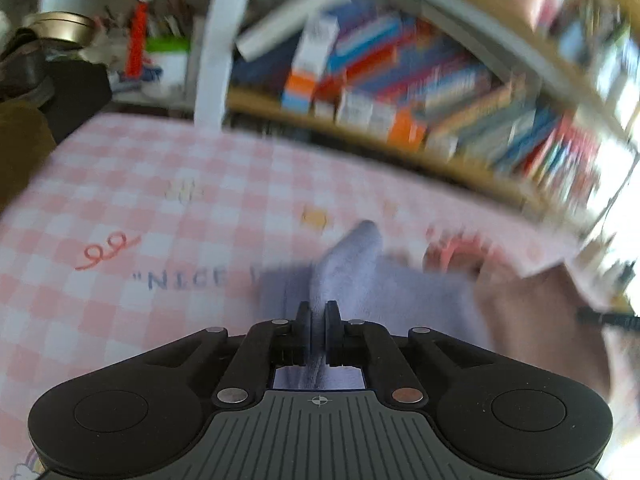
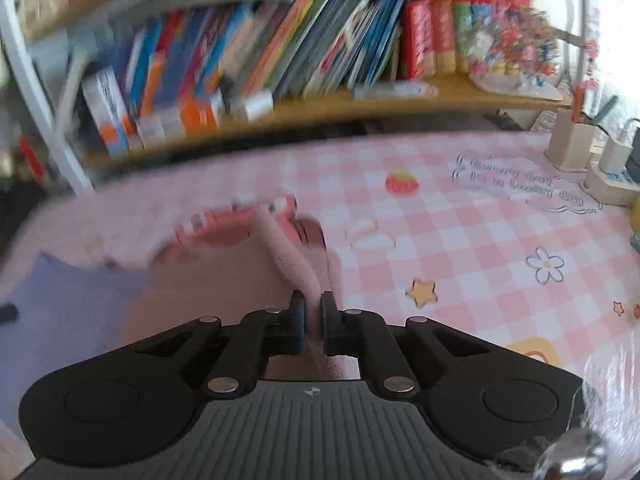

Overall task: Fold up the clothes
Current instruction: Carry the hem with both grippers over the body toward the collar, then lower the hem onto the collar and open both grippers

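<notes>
A small fleecy garment lies on the pink checked tablecloth [image 1: 120, 184], with a lavender part [image 1: 352, 264] on its left and a dusty pink part [image 2: 224, 280] on its right. My left gripper [image 1: 318, 312] is shut on a raised fold of the lavender fabric. My right gripper [image 2: 314, 304] is shut on a ridge of the pink fabric [image 2: 288, 256] that runs up toward the red and white collar [image 2: 240, 216]. The collar [image 1: 456, 248] also shows blurred in the left wrist view. Both views are smeared by motion.
A wooden bookshelf [image 2: 320, 104] packed with books runs along the far edge of the table, with a white post [image 1: 212, 48] at its left end. Beige holders and a power strip [image 2: 600, 172] stand at the far right. Clutter [image 1: 136, 40] sits beyond the left corner.
</notes>
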`<state>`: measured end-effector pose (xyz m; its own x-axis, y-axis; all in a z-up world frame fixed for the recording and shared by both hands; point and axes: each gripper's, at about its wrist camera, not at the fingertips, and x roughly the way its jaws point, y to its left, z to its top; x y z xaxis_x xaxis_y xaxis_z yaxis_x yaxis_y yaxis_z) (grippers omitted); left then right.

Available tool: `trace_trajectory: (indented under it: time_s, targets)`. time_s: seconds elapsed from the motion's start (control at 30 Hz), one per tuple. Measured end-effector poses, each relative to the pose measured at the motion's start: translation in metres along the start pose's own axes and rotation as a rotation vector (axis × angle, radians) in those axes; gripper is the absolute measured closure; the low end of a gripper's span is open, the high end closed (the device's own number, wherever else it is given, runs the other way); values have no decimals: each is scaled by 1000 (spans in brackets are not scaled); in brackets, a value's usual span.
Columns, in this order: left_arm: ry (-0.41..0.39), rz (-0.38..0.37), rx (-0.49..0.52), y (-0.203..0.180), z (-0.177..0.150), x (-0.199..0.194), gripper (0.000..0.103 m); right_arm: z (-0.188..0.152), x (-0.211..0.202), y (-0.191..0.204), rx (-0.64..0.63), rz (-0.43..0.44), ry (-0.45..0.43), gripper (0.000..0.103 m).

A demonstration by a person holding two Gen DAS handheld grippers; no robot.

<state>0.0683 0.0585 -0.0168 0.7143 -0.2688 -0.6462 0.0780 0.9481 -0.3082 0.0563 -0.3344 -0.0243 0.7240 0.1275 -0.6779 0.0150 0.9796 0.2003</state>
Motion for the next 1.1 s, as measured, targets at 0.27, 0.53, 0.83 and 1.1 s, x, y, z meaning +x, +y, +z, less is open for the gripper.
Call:
trace_trajectory:
  time_s: [0.27,0.53,0.83,1.1]
  targets:
    - [90,72,30,3,-8,32,97,-10,36,-12,52,-43,85,96]
    - [104,74,41,5,-6,31,89,-9,34,-11,38,-62,84,88]
    - [17,95,28,10,4,-5,58,-8,-1,-4,-8,-93,27,59]
    - [-44,101,79,-6,-2,-38,39,-23,-37,16,-95,-114,-11,35]
